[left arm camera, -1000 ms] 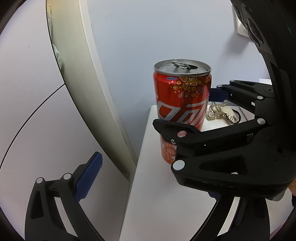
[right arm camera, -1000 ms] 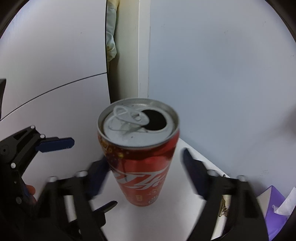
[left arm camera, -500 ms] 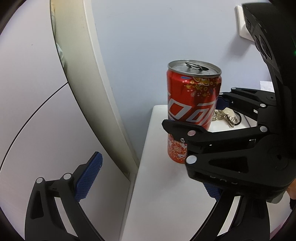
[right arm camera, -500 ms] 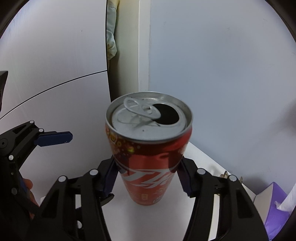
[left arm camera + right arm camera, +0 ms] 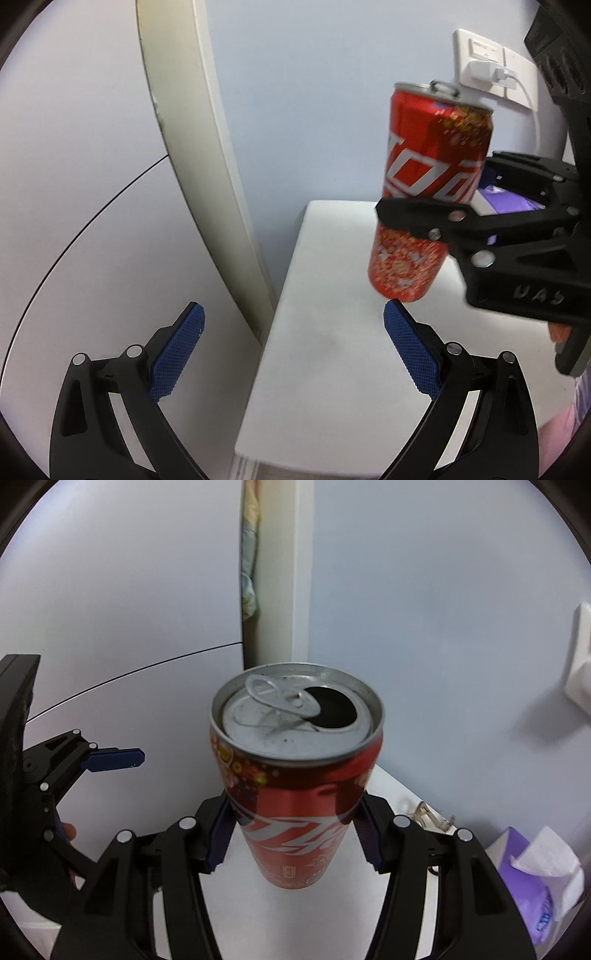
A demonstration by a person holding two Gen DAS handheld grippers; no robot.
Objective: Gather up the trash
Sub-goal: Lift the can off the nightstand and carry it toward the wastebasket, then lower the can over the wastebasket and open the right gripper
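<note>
While the right gripper (image 5: 291, 834) clamps the red can (image 5: 295, 771) around its middle, clear above the white table (image 5: 332, 369), keep the open top level; the left gripper (image 5: 291, 350) waits wide open, empty.

Red aluminium drink can (image 5: 295, 779) with white lettering, silver top, tab raised and mouth open. Tilted slightly, clear of the white table (image 5: 332, 369), pinched at mid-body.

right gripper (image 5: 291, 840) pads clamped on can (image 5: 295, 771), lifted; left gripper (image 5: 291, 347) jaws wide apart, holding nothing.
</note>
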